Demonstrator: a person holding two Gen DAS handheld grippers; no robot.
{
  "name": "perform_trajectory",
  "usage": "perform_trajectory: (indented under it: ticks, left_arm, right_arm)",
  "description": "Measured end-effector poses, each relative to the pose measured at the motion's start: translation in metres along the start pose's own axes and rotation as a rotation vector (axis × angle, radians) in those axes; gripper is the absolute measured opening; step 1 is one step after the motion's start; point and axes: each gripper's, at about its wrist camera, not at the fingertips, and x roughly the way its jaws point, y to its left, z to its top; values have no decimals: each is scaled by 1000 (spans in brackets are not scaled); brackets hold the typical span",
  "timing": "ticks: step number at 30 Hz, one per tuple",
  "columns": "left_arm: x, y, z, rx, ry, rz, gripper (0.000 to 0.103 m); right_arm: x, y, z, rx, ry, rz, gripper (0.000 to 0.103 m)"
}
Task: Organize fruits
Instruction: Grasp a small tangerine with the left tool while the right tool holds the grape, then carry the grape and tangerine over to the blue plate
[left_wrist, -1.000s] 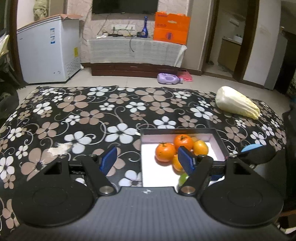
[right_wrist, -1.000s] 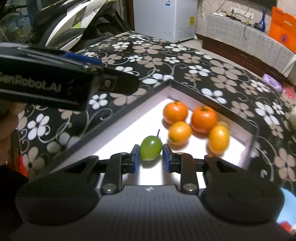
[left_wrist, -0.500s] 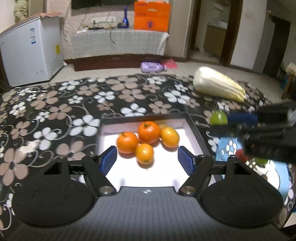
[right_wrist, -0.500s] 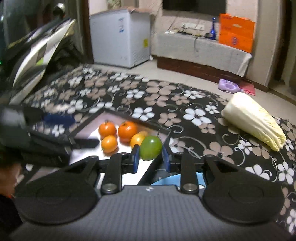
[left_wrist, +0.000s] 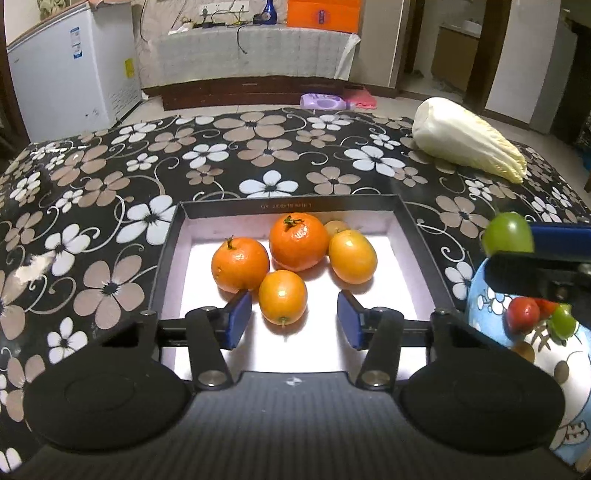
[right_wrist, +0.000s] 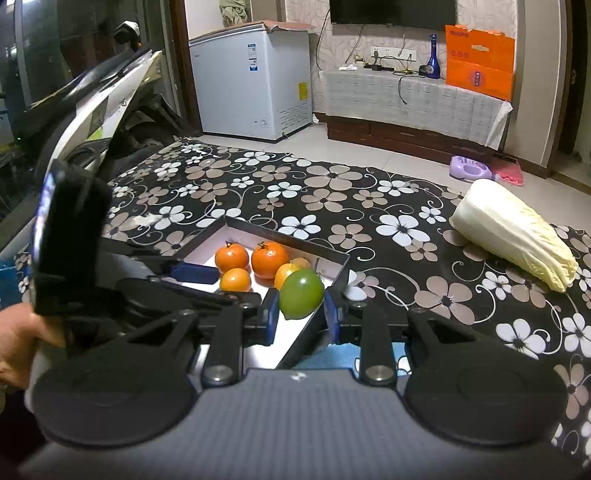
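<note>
A black box (left_wrist: 288, 202) with a white floor holds several oranges. The smallest orange (left_wrist: 282, 297) lies between the blue pads of my left gripper (left_wrist: 294, 319). Its jaws are closing, with a gap still showing beside the fruit. My right gripper (right_wrist: 301, 311) is shut on a round green fruit (right_wrist: 301, 293) and hangs just past the box's right wall (right_wrist: 341, 275). In the left wrist view that green fruit (left_wrist: 508, 234) and the right gripper (left_wrist: 545, 245) are above a blue patterned bowl (left_wrist: 476, 291) holding small red and green fruits.
A pale napa cabbage (left_wrist: 465, 138) lies at the far right of the flowered tablecloth (left_wrist: 110, 177). A hand (right_wrist: 14, 339) holds the left gripper at the left edge. Beyond the table stand a scooter (right_wrist: 92, 107), a white freezer (right_wrist: 255, 81) and a low cabinet.
My left gripper came down over the box and its jaws narrowed around the small orange. The right gripper lifted the green fruit out of the box and carried it right, over the blue bowl.
</note>
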Motion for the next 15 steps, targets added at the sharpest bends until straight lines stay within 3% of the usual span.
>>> perform_trajectory:
  ticks: [15]
  left_arm:
    - [11, -3, 1, -29, -5, 42, 36]
  right_arm:
    - [-3, -3, -5, -6, 14, 6, 29]
